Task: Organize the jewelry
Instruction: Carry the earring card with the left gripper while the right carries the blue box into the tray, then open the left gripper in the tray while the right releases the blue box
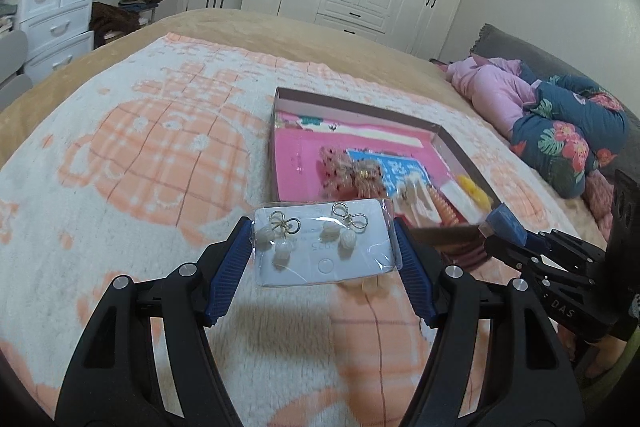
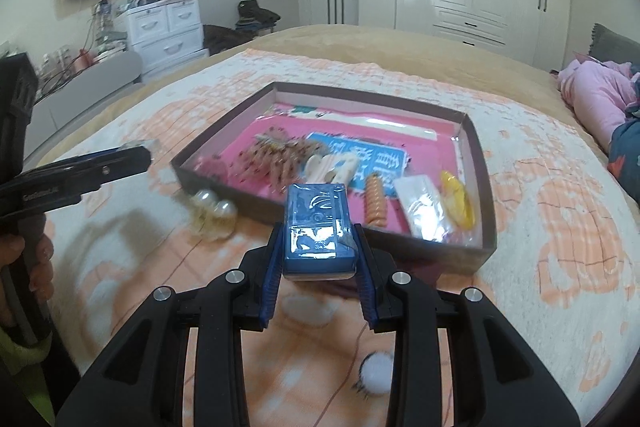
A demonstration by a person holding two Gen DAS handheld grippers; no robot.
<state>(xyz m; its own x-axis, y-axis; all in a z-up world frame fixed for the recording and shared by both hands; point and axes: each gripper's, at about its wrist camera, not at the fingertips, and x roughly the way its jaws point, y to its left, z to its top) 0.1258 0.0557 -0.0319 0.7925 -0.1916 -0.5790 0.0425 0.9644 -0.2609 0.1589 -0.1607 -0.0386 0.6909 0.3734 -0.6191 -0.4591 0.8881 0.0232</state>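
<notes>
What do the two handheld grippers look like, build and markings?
Both match: the left gripper and right gripper have black plastic scissor-style linkage arms with triangular cutouts, silver round pivot pins, and blue ribbed pads lining the jaws. Seen side-on from the other camera, each body carries small pale lettering, too blurred to read fully. No cables are visible. A yellow-green sleeve shows at the left hand.

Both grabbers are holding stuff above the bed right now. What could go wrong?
1. The left gripper pinches the slippery plastic sleeve of the earring card only by its edges, so the card might bend and slip out.
2. The right gripper holds the blue packet near one end; it could tip and fall short of the box.
</notes>
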